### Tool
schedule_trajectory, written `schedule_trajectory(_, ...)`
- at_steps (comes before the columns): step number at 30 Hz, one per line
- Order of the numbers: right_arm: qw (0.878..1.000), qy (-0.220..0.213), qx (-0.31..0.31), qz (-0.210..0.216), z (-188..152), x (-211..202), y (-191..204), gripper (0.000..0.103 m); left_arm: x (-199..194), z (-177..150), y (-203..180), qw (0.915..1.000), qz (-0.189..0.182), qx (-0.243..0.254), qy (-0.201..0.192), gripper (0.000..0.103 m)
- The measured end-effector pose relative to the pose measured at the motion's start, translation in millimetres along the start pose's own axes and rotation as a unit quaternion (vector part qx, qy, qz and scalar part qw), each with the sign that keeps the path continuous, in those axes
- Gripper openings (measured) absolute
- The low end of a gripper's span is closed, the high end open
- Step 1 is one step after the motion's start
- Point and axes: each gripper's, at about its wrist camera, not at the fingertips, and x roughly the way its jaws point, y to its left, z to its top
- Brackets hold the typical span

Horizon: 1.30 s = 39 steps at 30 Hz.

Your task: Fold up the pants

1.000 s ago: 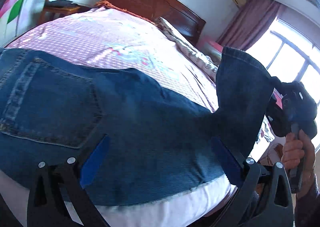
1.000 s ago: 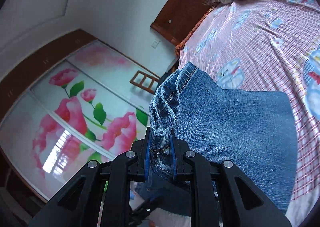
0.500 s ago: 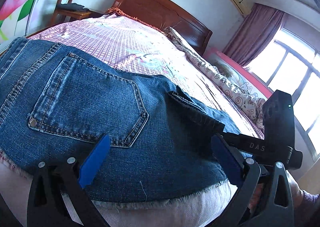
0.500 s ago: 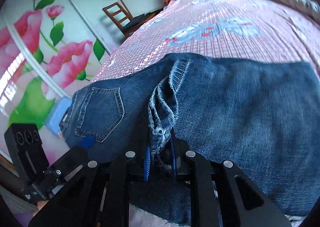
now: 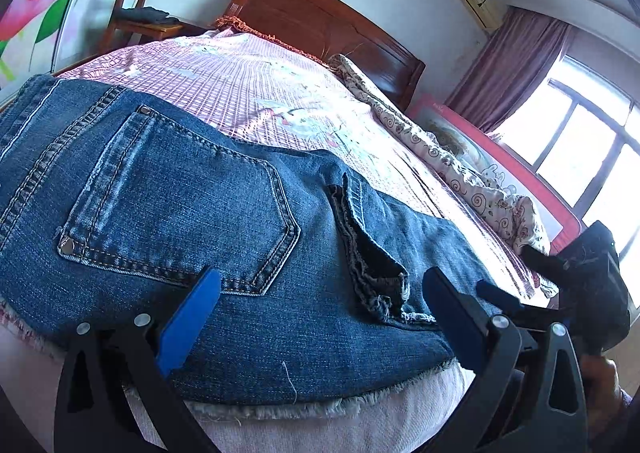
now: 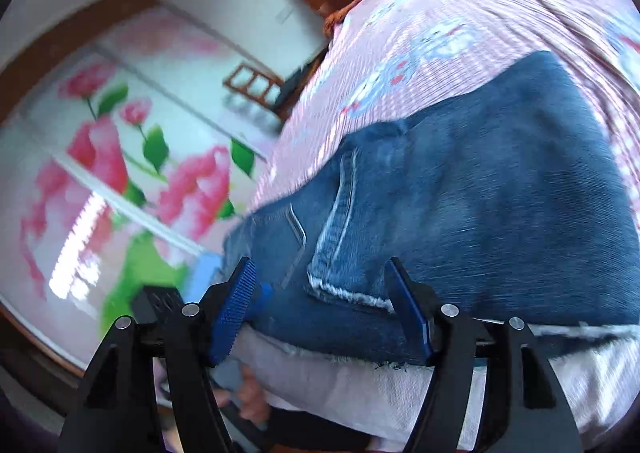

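Note:
Blue denim pants (image 5: 180, 193) lie folded on the pink checked bed sheet (image 5: 240, 81), back pocket up, with a frayed hem edge lying across their middle. My left gripper (image 5: 320, 285) is open just over the near edge of the denim, holding nothing. In the right wrist view the pants (image 6: 480, 193) fill the middle. My right gripper (image 6: 318, 273) has its jaws opening; the frayed fold edge lies between the pads, and neither pad presses on it. The right gripper (image 5: 540, 273) also shows at the right of the left wrist view, low at the bed's edge.
A wooden headboard (image 5: 320, 25) and a patterned quilt (image 5: 460, 157) lie at the far end of the bed. A wooden chair (image 5: 136, 1) stands at the back left, a window (image 5: 580, 145) at right. Flowered sliding doors (image 6: 100, 153) are to the left. The white mattress edge (image 5: 320, 425) is close below.
The right gripper came down with the lifted pant edge, laid it onto the denim, and its jaws parted, letting it go. The left gripper stayed open over the near edge.

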Motion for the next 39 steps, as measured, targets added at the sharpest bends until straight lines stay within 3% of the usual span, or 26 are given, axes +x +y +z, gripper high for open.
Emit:
schedule_trajectory(2,0.997,-0.046,0.053,0.014,5,-31,-32,0.067,0,0,0,1.0000,0.002,0.000,-0.001,0.101)
schedule_trajectory(4,0.994,-0.047,0.093,0.016,4,-40,-67,0.067,0,-1,0,1.0000,0.002,0.002,-0.001,0.101)
schedule_trajectory(5,0.993,-0.036,0.110,-0.004,2,-37,-85,0.047,0,-1,-1,1.0000,0.003,0.003,-0.001,0.101)
schedule_trajectory(7,0.994,-0.042,0.097,-0.037,-3,-39,-98,0.020,1,-1,-2,1.0000,0.006,0.005,0.000,0.101)
schedule_trajectory(11,0.991,-0.042,0.105,-0.065,4,-52,-85,0.021,1,-3,-4,0.9999,0.010,0.008,0.001,0.101)
schedule_trajectory(14,0.997,-0.041,0.061,-0.025,11,-47,-47,0.021,2,-3,-4,0.9998,0.013,0.012,0.001,0.101)
schedule_trajectory(21,0.997,0.039,0.053,0.035,16,37,-2,0.021,2,-3,-5,0.9999,0.012,0.011,0.004,0.101)
schedule_trajectory(26,0.995,0.071,0.061,0.029,9,81,10,0.022,2,-2,-5,0.9999,0.011,0.011,0.007,0.101)
schedule_trajectory(28,0.991,0.112,0.079,0.001,1,109,1,0.033,2,-1,-4,0.9999,0.008,0.007,0.009,0.101)
schedule_trajectory(29,0.989,0.120,0.083,0.001,-5,116,-6,0.018,2,0,-3,0.9999,0.006,0.002,0.012,0.101)
schedule_trajectory(30,0.990,0.116,0.073,-0.012,-7,117,-7,0.009,1,1,-2,0.9999,0.002,-0.003,0.012,0.101)
schedule_trajectory(31,0.990,0.119,0.066,-0.026,-9,117,-7,0.003,-1,3,0,0.9998,0.001,-0.011,0.014,0.101)
schedule_trajectory(36,0.990,0.118,0.074,-0.030,-11,115,-10,0.002,-29,13,25,0.9949,0.018,-0.099,-0.005,0.101)
schedule_trajectory(39,0.991,0.115,0.063,-0.034,-10,124,-3,0.002,-69,21,64,0.9781,0.032,-0.194,-0.068,0.101)
